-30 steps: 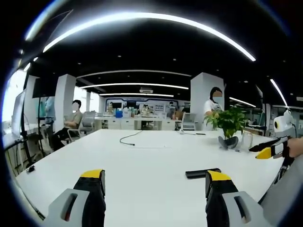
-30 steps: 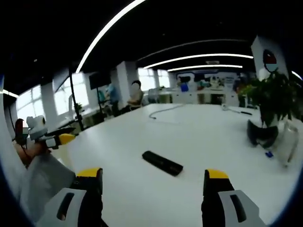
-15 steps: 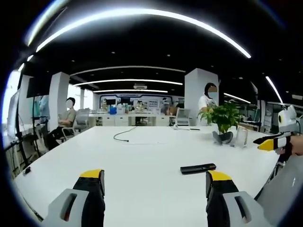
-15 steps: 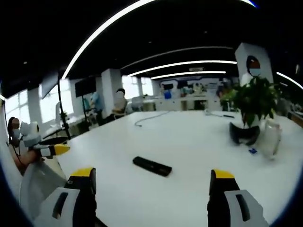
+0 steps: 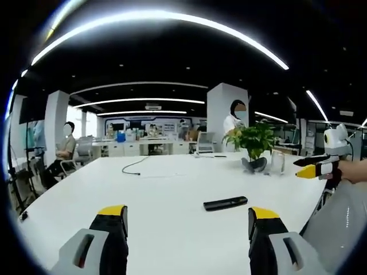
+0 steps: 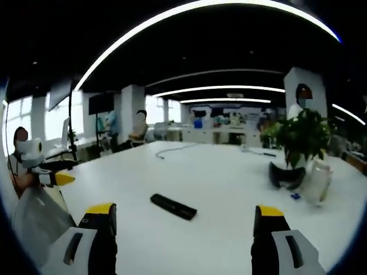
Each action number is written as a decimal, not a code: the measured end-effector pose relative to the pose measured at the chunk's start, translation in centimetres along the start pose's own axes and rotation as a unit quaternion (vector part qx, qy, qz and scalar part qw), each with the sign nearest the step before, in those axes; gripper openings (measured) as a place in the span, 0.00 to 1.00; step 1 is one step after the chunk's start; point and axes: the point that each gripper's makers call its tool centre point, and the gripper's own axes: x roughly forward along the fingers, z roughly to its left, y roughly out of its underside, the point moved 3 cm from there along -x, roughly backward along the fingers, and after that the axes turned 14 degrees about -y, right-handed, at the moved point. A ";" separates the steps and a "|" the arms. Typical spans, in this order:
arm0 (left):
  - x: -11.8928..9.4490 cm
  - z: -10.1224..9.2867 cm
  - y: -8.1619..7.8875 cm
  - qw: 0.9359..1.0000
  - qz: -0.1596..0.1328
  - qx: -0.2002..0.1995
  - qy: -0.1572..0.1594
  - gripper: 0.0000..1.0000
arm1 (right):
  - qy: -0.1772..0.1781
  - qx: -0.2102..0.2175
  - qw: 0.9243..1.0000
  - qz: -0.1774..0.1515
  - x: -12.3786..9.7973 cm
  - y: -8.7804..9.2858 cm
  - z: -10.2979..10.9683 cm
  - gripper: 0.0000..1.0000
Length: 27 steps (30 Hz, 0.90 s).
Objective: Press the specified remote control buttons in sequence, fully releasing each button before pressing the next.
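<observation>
Near the plant (image 5: pixel 253 140) on the desk (image 5: pixel 160 195) lies the remote (image 5: pixel 225 203). Both tools, left (image 5: pixel 188 220) and right (image 6: pixel 184 220), are wide open, holding nothing.

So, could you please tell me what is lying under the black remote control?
The remote control lies flat on the bare white table, apart from both grippers. Nothing shows between them; whatever its body covers is hidden. A potted plant stands farther back.
</observation>
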 end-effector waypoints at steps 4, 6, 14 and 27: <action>0.0 -0.1 0.0 1.000 -0.002 -0.002 0.004 0.89 | 0.021 -0.002 1.000 -0.005 -0.6 0.1 -0.7 0.97; -0.1 -0.2 0.0 1.000 -0.002 -0.001 0.006 0.89 | 0.026 0.001 1.000 -0.007 -0.7 0.1 -0.9 0.97; -0.1 0.0 0.1 1.000 -0.002 0.003 -0.005 0.88 | 0.015 0.002 1.000 0.003 -0.5 0.6 -0.7 0.96; -0.4 0.2 -0.5 1.000 -0.023 -0.005 -0.016 0.88 | -0.017 0.017 1.000 0.007 -0.3 1.2 -0.1 0.95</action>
